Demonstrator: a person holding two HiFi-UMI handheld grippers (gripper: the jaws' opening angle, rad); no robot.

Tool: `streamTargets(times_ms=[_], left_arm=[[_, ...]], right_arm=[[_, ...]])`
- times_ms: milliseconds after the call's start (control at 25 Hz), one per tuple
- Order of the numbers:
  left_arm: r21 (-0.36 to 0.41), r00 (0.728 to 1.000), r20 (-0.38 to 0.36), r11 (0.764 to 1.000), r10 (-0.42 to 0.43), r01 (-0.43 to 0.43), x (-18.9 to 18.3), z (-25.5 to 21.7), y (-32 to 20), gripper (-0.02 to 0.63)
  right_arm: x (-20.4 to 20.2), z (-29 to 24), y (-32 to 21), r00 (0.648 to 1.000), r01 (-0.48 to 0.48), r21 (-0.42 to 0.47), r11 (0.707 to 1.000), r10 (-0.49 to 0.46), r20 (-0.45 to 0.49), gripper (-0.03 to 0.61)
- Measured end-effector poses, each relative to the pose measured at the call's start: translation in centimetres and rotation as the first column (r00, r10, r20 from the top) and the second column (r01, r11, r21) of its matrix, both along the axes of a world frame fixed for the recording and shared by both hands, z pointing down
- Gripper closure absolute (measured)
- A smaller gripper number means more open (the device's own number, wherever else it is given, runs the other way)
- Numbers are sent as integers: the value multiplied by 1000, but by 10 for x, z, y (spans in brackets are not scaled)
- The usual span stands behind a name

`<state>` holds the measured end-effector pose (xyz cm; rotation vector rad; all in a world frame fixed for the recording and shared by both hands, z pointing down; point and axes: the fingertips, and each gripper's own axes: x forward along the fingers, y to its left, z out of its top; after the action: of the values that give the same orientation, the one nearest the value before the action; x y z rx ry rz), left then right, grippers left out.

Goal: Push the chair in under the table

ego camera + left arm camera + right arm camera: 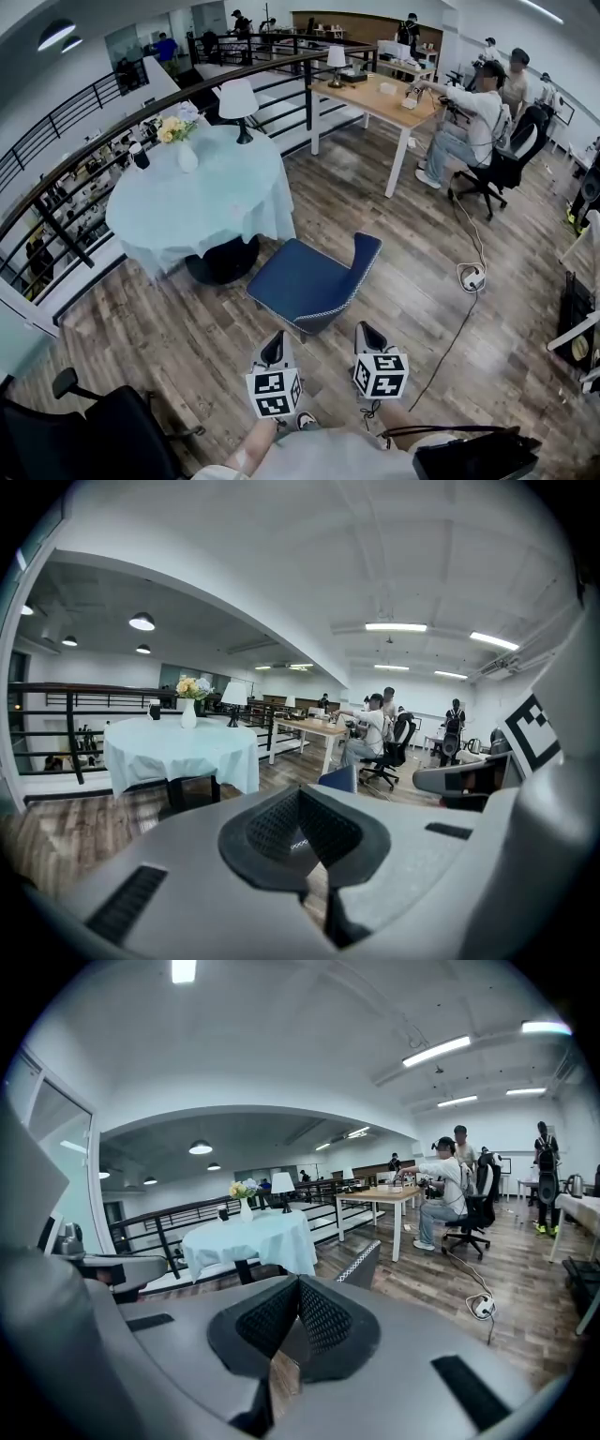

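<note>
Down on the wooden floor, the blue chair is standing clear of the round table, with its seat out in the open and none of it under the pale blue cloth. One corner of the seat is lying near the hanging hem of the cloth, and the curved backrest is facing the side where the grippers are. The chair is sitting between the table and the two grippers.

The person is holding both grippers low at the bottom of the head view, side by side and short of the chair, touching nothing. The left gripper is showing its jaws pressed together with nothing between them, as its own view is making plain. The right gripper is likewise keeping its jaws closed and empty, with the chair's backrest just beyond them.

On the tabletop a white vase is carrying yellow and white flowers, and a lamp with a white shade is standing near the far edge. A black railing is curving behind the table. Farther off, a seated person is working at a wooden desk, and a white power strip is lying on the floor to the chair's right. A black office chair is filling the lower left corner.
</note>
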<state>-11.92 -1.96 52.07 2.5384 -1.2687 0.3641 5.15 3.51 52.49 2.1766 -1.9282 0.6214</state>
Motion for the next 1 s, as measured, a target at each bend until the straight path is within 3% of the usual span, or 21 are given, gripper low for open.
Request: streamTargets(times_ms=[320,1000], left_arm=[[-44,1000,-18,999,18,-19,2,16,-17,611],[-41,999,-14,998,-43,42,15,17,-69,611]], right_arm=[[6,18,-8,999,-31,-63,998,31,-14,561],[24,11,-76,1000,20,-36,999,-21,-11,561]])
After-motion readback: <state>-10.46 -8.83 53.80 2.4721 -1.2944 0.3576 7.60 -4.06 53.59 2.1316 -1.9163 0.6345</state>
